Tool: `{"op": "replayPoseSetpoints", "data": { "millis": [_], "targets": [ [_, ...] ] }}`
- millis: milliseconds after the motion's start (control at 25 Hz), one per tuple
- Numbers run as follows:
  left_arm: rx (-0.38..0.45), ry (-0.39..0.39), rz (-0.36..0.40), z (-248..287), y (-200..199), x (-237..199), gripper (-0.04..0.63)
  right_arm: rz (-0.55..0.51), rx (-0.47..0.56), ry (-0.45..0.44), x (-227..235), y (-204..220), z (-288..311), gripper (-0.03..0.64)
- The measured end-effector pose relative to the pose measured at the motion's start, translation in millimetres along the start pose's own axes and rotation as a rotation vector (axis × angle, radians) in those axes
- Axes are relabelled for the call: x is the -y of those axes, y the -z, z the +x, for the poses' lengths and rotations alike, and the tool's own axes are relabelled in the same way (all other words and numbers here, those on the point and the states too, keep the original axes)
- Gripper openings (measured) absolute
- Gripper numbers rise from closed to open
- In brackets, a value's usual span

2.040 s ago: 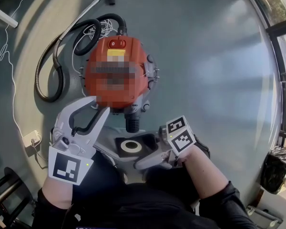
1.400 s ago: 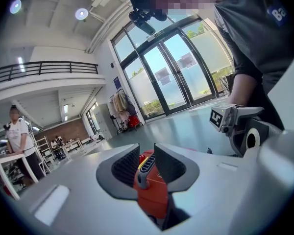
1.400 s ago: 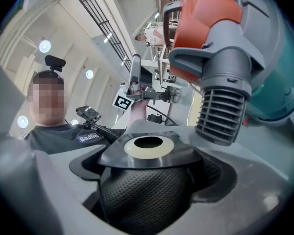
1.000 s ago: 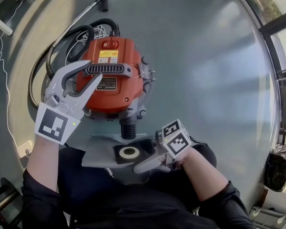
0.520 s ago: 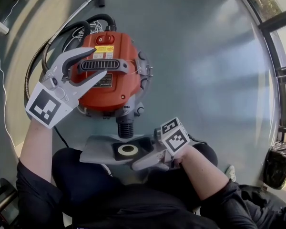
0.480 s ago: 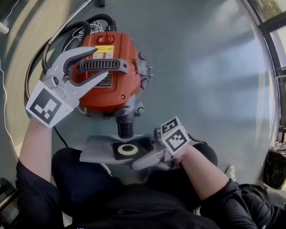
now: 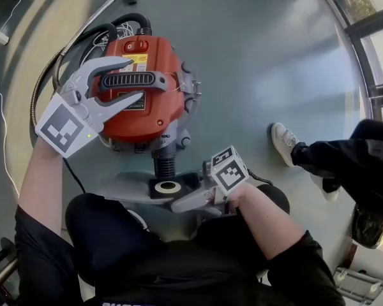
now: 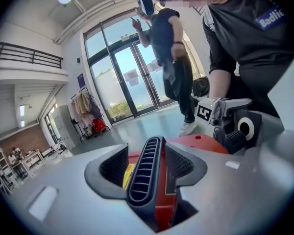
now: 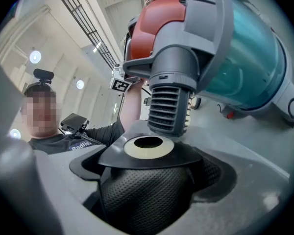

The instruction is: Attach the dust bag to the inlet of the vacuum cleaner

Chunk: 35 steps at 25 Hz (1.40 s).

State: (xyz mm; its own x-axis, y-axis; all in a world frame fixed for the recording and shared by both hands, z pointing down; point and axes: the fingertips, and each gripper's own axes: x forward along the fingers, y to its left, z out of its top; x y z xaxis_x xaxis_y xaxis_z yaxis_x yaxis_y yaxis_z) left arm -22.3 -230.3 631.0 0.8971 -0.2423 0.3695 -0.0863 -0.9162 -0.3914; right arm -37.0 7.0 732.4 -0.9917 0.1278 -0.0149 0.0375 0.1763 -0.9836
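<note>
A black short-sleeved shirt [image 7: 179, 273] with pale lettering [image 8: 270, 17] on the chest is worn, along with black trousers [image 7: 108, 225]. A black camera [image 9: 43, 75] is mounted on the head.

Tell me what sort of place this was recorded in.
Probably a large lobby or workshop hall, not a home: tall glass doors to the outside, a railed mezzanine under a high ceiling, and a broad smooth grey floor where the red vacuum cleaner sits.
</note>
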Motion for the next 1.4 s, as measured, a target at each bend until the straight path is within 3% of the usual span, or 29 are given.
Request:
{"op": "replayPoseSetpoints", "data": {
  "millis": [160, 240, 320, 1000, 1400],
  "targets": [
    [-0.05, 0.041, 0.069, 5, 9, 7, 0.247, 0.031, 0.041, 0.006, 7, -7, -6, 0.522],
    [-0.043, 0.032, 0.096, 5, 9, 6, 0.211, 0.04, 0.052, 0.004, 8, -10, -7, 0.522],
    [-0.038, 0.026, 0.1, 4, 8, 4, 0.183, 0.045, 0.054, 0.006, 11, -11, -6, 0.522],
    [-0.064, 0.007, 0.142, 5, 11, 4, 0.175, 0.156, 0.168, -0.067, 12, -34, -3, 0.518],
    [-0.067, -0.003, 0.161, 7, 11, 4, 0.172, 0.208, 0.304, -0.078, 11, -45, 1, 0.517]
  ]
}}
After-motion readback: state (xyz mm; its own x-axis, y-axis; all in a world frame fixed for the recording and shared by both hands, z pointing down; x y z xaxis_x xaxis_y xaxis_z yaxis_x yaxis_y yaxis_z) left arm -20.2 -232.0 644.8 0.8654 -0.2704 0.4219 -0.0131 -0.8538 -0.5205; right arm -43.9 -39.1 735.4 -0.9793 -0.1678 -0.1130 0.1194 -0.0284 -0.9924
